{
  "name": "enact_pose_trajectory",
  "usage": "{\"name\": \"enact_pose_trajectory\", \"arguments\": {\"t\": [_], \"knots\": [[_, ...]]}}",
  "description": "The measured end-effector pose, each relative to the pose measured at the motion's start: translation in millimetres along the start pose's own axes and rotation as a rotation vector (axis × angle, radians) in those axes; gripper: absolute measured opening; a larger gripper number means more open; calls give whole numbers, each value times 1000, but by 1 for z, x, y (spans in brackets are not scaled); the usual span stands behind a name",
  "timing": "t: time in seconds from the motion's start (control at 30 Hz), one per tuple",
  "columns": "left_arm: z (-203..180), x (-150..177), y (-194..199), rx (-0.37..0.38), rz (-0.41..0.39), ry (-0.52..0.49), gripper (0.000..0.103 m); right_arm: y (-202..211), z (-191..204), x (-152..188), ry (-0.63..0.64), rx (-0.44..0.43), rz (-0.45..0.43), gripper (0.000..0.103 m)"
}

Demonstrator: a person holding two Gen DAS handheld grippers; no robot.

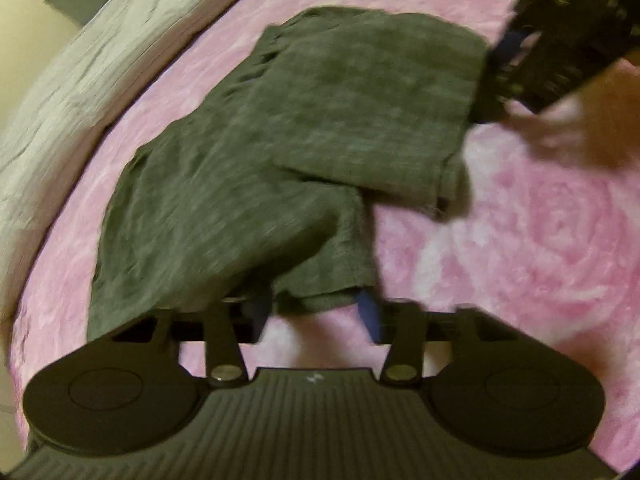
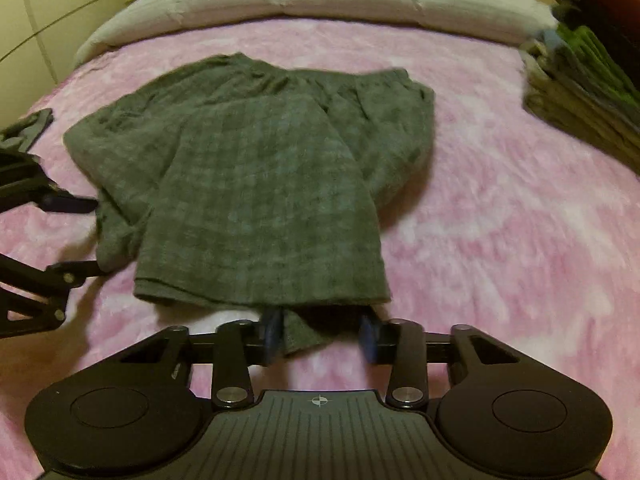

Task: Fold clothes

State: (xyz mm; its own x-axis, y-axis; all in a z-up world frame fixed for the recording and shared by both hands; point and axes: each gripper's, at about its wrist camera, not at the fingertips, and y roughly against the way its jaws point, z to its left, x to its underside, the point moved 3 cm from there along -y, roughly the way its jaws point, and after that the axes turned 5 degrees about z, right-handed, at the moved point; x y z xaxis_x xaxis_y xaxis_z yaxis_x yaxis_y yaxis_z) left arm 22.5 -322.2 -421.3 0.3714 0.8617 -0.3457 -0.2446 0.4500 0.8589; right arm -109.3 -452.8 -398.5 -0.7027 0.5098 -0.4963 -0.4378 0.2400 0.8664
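Spread across the pink bed [image 2: 500, 220], the grey garment [image 2: 256, 168] runs lengthwise away from the right gripper [image 2: 322, 334], whose fingers gape wide around its near hem, holding nothing; the left gripper [image 1: 316, 312] straddles the left edge, also parted, seemingly gripping nothing, so either could pinch next

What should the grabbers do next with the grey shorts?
Probably close both grippers on the hem. The left gripper and right gripper are open at the near edge of the shorts, cloth between their fingers, and one leg is already folded over.
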Motion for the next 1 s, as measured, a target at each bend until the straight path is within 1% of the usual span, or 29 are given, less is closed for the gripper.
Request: {"name": "enact_pose_trajectory", "arguments": {"t": [0.03, 0.1, 0.17, 0.27, 0.33, 0.4, 0.43, 0.5, 0.53, 0.57, 0.6, 0.63, 0.67, 0.7, 0.73, 0.77, 0.8, 0.83, 0.87, 0.93, 0.97, 1.0], "knots": [[3, 0, -1, 35, 9, 26, 1, 2, -2, -2, 39, 4, 5, 8], [10, 0, 5, 42, 22, 90, 0, 13, -5, 2, 134, 49, 5, 7], [16, 2, 19, 56, 23, 151, 0, 32, -15, 3, 230, 115, -21, 7], [21, 2, 59, 121, 1, 269, 0, 71, -42, 9, 364, 203, -49, 7], [17, 0, 87, 175, -13, 327, 0, 99, -58, 16, 432, 215, -61, 6], [3, -3, 110, 238, -3, 383, 0, 117, -68, 34, 503, 239, -27, 7], [-6, -3, 117, 265, 15, 401, 0, 125, -73, 44, 536, 250, -4, 7], [-34, 0, 120, 295, 81, 421, 0, 119, -82, 70, 566, 245, 141, 7], [-48, 5, 116, 296, 133, 433, 1, 116, -86, 84, 579, 243, 214, 9], [-58, 11, 110, 294, 196, 459, 5, 109, -90, 97, 582, 252, 286, 34], [-68, 17, 105, 292, 257, 485, 6, 103, -95, 111, 591, 274, 338, 53], [-72, 24, 102, 294, 297, 520, 8, 99, -100, 124, 596, 292, 382, 80], [-71, 29, 103, 297, 308, 558, 8, 103, -106, 124, 559, 278, 370, 80], [-62, 34, 104, 289, 293, 602, 10, 107, -112, 123, 523, 264, 357, 80], [-54, 39, 106, 280, 279, 646, 19, 110, -117, 122, 482, 248, 345, 80], [-44, 43, 108, 266, 265, 691, 31, 112, -122, 115, 401, 218, 335, 80], [-27, 48, 106, 221, 253, 742, 37, 114, -131, 104, 300, 185, 313, 80], [-11, 53, 104, 176, 242, 793, 47, 116, -141, 94, 190, 154, 284, 80], [6, 58, 102, 131, 229, 846, 52, 115, -149, 83, 91, 131, 260, 80], [42, 71, 91, 60, 189, 979, 57, 111, -167, 62, -103, 96, 216, 80], [61, 80, 84, 44, 179, 1064, 57, 109, -173, 49, -162, 94, 204, 80], [77, 88, 74, 49, 165, 1158, 57, 106, -177, 41, -214, 93, 192, 80]]}}
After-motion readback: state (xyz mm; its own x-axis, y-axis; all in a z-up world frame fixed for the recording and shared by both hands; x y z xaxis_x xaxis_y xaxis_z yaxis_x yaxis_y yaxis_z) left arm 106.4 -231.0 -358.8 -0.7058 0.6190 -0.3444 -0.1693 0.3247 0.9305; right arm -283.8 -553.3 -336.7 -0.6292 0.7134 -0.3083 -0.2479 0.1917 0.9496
